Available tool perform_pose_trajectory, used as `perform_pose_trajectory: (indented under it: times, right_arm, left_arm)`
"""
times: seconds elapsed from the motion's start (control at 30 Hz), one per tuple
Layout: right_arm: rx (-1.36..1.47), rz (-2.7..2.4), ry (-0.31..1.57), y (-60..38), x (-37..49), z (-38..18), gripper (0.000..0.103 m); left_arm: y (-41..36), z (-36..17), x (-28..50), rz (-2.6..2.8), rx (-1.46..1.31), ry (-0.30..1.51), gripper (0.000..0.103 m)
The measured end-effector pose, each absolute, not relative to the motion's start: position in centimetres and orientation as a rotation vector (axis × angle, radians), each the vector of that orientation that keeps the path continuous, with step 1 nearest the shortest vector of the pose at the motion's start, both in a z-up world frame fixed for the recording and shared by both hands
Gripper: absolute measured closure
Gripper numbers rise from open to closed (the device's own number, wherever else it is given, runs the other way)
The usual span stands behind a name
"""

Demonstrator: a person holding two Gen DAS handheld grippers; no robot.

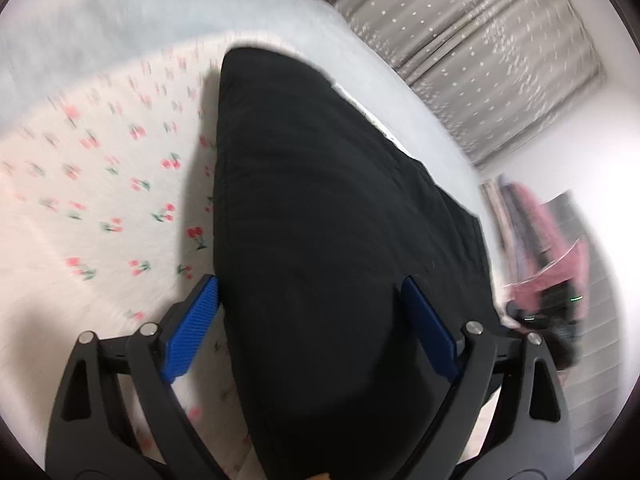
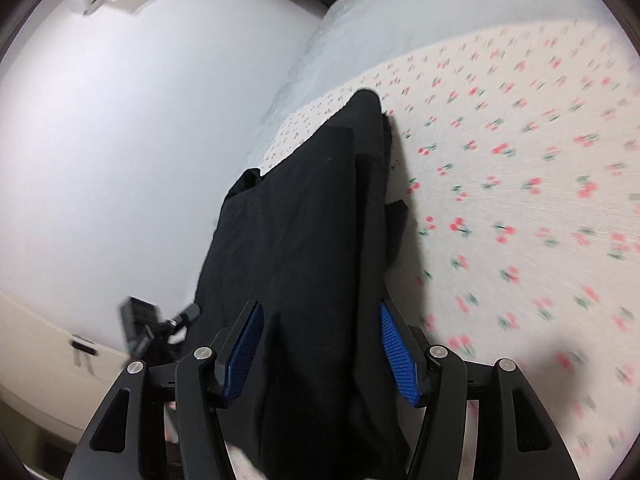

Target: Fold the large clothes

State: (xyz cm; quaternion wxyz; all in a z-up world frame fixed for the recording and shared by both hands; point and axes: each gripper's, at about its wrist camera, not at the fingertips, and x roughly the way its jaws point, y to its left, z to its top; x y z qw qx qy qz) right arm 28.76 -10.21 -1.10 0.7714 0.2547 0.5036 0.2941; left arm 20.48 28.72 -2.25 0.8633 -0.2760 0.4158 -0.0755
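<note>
Your left gripper [image 1: 310, 328] and right gripper [image 2: 320, 354] stand with jaws spread, gripping nothing, over matte black garment [image 1: 320, 208] on cherry-print bed sheet [image 1: 100, 184].

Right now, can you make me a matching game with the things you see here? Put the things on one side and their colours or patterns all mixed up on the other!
Things:
1. garment
2. bed sheet
3. curtain
4. gripper pads

Colours or patterns:
A. grey with small white stars
B. blue and ribbed
C. plain black
D. white with red cherries

Right pairs: 1-C, 2-D, 3-A, 4-B
</note>
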Motion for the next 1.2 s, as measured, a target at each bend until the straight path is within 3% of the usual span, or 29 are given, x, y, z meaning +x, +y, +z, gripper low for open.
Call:
perform_pose_trajectory:
  times: [0.07,0.13,0.23,0.37,0.73,1.03,1.2]
  right_arm:
    - [0.508,0.621,1.067,-10.8,26.2,0.3,0.042]
    - [0.472,0.596,1.053,-11.5,23.8,1.5,0.030]
    - [0.402,0.500,1.061,-10.9,21.4,2.6,0.021]
    - [0.314,0.456,1.046,-9.4,17.5,4.5,0.019]
    - [0.118,0.237,1.062,-9.0,9.4,1.4,0.016]
    - [-0.098,0.139,0.986,-7.5,7.3,0.4,0.016]
    - [-0.067,0.129,1.003,-7.9,7.6,-0.5,0.016]
  left_arm:
    - [26.0,-0.3,18.6,-0.119,-0.468,0.849,0.010]
    - [23.5,1.3,16.9,-0.083,-0.375,0.836,0.009]
    - [20.6,2.4,14.1,0.003,-0.294,0.869,0.008]
    - [19.2,1.9,10.4,0.026,-0.259,0.910,0.005]
    - [13.0,-1.7,5.1,0.135,-0.224,0.955,0.001]
    - [10.9,-2.8,3.0,0.199,-0.110,0.862,0.001]
    - [10.5,-3.4,2.9,0.182,-0.097,0.885,0.001]
